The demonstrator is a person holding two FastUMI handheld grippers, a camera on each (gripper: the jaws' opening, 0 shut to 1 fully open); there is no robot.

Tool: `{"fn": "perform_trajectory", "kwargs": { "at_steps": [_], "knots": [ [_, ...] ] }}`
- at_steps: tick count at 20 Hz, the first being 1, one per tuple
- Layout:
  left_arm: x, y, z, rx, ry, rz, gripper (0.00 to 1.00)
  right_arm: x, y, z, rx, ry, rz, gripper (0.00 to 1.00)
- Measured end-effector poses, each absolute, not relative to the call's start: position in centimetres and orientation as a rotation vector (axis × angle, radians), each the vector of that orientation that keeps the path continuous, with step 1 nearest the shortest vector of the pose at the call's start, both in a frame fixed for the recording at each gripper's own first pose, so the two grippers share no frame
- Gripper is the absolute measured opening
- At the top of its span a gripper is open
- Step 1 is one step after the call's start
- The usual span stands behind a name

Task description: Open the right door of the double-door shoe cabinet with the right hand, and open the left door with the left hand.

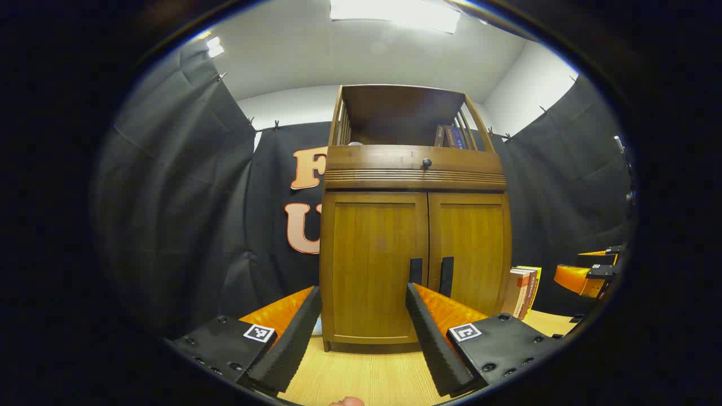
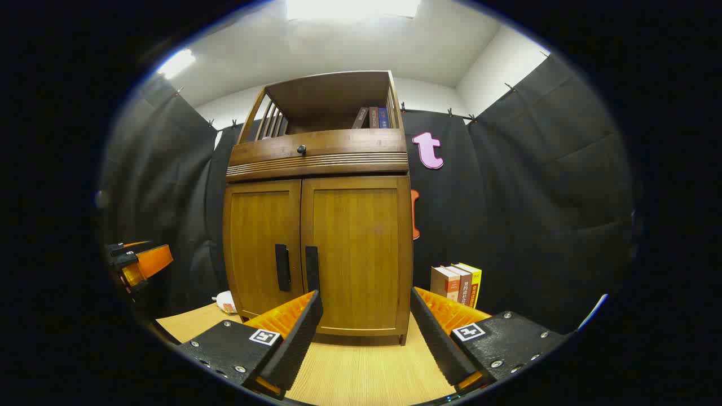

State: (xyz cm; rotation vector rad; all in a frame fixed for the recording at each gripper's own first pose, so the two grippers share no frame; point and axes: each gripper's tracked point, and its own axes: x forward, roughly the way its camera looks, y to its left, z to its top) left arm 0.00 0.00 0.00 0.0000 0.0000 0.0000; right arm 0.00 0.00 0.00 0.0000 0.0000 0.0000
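A brown wooden shoe cabinet [image 1: 414,225] [image 2: 318,225] stands on the wooden table, both doors closed. Its left door [image 1: 372,265] [image 2: 259,248] and right door [image 1: 471,248] [image 2: 358,254] each carry a black vertical handle by the centre seam: left handle [image 1: 415,270] [image 2: 282,267], right handle [image 1: 446,276] [image 2: 312,268]. My left gripper [image 1: 364,293] is open, a short way in front of the left door. My right gripper [image 2: 365,296] is open too, facing the right door. The right gripper [image 1: 586,276] also appears at the right edge of the left gripper view, the left gripper [image 2: 135,262] at the left edge of the right gripper view.
Upright books [image 1: 522,290] [image 2: 457,285] stand on the table just right of the cabinet. A small white object [image 2: 225,301] lies at its left foot. More books [image 2: 372,117] sit on the open top shelf above a drawer with a round knob [image 1: 427,163]. Black cloth walls surround the table [image 2: 366,372].
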Motion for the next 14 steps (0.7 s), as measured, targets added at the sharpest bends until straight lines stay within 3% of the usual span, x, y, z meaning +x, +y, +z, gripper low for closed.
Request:
{"fn": "perform_trajectory", "kwargs": {
  "at_steps": [8,9,10,14],
  "knots": [
    [0.14,0.11,0.01,0.010,0.003,0.017,0.97,0.17,0.50,0.37,0.001,-0.005,0.002,1.00],
    [0.16,0.11,0.00,0.010,0.005,0.018,0.97,0.16,0.62,0.34,-0.002,-0.005,0.004,0.95],
    [0.21,0.21,-0.01,0.011,0.005,0.021,0.97,0.11,0.65,0.36,-0.002,-0.004,0.005,1.00],
    [-0.06,0.14,0.12,0.017,0.000,0.026,0.97,0.10,0.91,0.45,0.003,-0.005,0.004,1.00]
  ]
}}
